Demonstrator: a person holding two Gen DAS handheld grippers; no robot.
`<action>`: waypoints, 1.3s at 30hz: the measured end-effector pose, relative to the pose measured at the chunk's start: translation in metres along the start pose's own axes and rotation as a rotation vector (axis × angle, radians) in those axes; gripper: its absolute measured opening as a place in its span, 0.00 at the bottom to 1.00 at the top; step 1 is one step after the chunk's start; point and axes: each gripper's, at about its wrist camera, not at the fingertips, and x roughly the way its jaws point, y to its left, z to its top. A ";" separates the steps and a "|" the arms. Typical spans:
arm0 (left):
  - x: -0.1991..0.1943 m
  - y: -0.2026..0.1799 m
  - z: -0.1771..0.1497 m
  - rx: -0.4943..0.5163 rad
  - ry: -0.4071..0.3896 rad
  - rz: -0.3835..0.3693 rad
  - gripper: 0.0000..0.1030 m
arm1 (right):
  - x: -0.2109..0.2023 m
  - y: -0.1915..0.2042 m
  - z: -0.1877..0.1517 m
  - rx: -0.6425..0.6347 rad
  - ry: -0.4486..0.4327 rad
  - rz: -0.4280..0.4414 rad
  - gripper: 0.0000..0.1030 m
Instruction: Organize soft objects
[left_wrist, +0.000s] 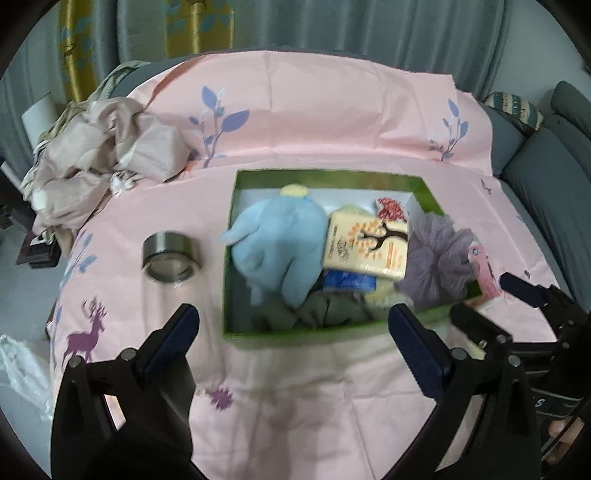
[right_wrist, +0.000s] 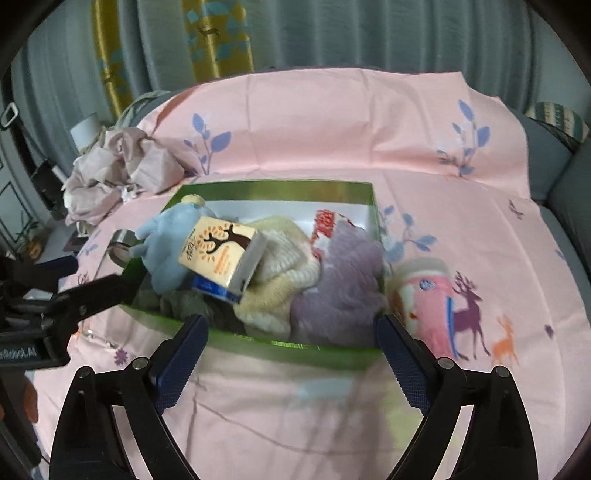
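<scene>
Partial white lettering ending "AI" on the left claw's body (right_wrist: 22, 352), box print (right_wrist: 218, 254) unreadable

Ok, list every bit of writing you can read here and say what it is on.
"...Robot.AI", start cut off, a little blurred: label on the left gripper body.
"S": lone letter on the right gripper body, the rest hidden.
Tissue pack: print beside the tree picture, too blurred to read.
Blue pack: white lettering, blurred.
Pink pack: a blue logo, unreadable.
</scene>
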 end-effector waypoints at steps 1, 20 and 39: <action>-0.002 0.000 -0.003 -0.002 0.004 0.023 0.99 | -0.002 0.001 -0.001 0.000 0.002 -0.008 0.91; -0.024 0.000 -0.023 -0.025 0.087 0.092 0.99 | -0.032 0.020 -0.008 -0.026 -0.002 -0.037 0.91; 0.003 0.005 -0.012 -0.031 0.153 0.130 0.99 | -0.013 0.016 0.002 -0.018 0.029 -0.046 0.90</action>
